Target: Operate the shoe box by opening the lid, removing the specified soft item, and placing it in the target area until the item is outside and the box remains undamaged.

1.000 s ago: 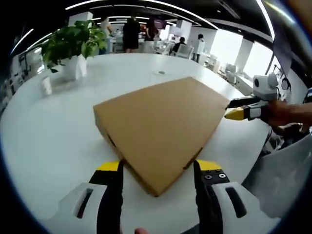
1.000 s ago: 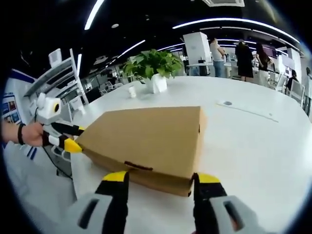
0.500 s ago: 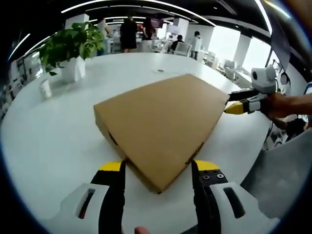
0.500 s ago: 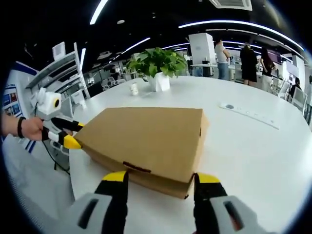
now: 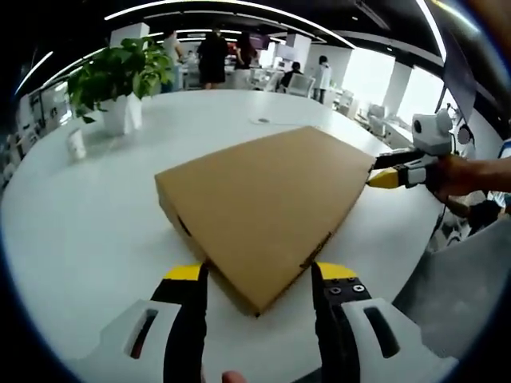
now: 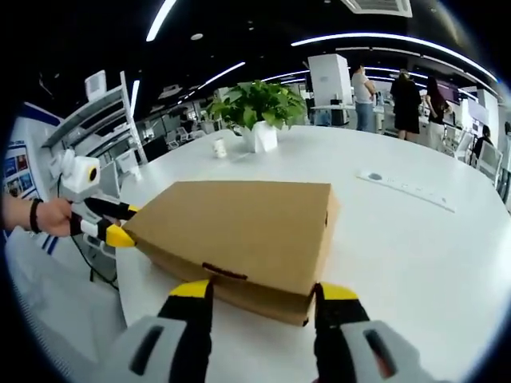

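The white desk (image 5: 80, 223) is carrying the closed cardboard shoe box (image 5: 263, 199), which is lying flat near its front edge. The left gripper (image 5: 257, 275) is hovering at one near corner, jaws spread wide. The right gripper (image 6: 259, 294) is hovering at another corner, jaws also wide. A potted plant (image 6: 255, 108) is standing far behind.

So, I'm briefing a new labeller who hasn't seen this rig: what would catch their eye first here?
The closed brown shoe box lying flat on the round white table, lid still on. Next, the two yellow-tipped tongs at opposite corners: the left tongs open astride the near corner, the right tongs at the far one. Behind, a potted plant stands on the table.
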A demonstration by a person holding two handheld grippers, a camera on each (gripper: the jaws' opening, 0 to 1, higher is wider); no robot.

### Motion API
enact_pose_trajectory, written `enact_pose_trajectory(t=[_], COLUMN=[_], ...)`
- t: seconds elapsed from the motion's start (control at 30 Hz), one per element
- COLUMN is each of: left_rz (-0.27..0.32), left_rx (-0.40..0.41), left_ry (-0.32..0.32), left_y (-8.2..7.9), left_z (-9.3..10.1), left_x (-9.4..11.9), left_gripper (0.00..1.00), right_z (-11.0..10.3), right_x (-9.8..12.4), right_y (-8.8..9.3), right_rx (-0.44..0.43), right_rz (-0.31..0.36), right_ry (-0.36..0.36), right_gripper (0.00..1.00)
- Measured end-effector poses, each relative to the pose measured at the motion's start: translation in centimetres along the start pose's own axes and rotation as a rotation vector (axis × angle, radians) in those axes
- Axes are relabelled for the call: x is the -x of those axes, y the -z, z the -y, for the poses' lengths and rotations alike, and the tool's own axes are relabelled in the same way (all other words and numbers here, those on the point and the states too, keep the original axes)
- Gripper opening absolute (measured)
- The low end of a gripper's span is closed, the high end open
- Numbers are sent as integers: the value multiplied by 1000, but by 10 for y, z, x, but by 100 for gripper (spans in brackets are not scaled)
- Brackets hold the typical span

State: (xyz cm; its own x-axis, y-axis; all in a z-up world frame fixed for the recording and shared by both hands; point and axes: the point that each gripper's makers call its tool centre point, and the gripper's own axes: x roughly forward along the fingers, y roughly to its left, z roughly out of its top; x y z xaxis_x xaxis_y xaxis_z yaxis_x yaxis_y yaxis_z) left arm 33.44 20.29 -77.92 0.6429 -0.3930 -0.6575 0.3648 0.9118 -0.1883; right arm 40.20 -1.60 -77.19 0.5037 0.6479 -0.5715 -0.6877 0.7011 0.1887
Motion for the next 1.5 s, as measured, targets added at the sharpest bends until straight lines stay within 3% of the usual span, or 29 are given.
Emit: enact_pose_trajectory(t=[0.27,0.5,1.17,1.5], left_rz=[16,16,101,153], left_rx=[-32,-93,-135,-134], left_ry=[5,16,-46,-104], left_y=[-7,-10,-43,-57], left_z=[2,9,4,-10], left_x=[10,15,43,44], left_gripper=[52,57,43,36], right_z=[-3,-4,-7,-7], right_x=[8,14,29,33], right_y=[-12,-21,-63,-88], right_rx=[-38,-31,27,55], right_rz=[30,47,103,142], right_ry=[-4,-1,5,16], right_gripper=[48,46,43,44])
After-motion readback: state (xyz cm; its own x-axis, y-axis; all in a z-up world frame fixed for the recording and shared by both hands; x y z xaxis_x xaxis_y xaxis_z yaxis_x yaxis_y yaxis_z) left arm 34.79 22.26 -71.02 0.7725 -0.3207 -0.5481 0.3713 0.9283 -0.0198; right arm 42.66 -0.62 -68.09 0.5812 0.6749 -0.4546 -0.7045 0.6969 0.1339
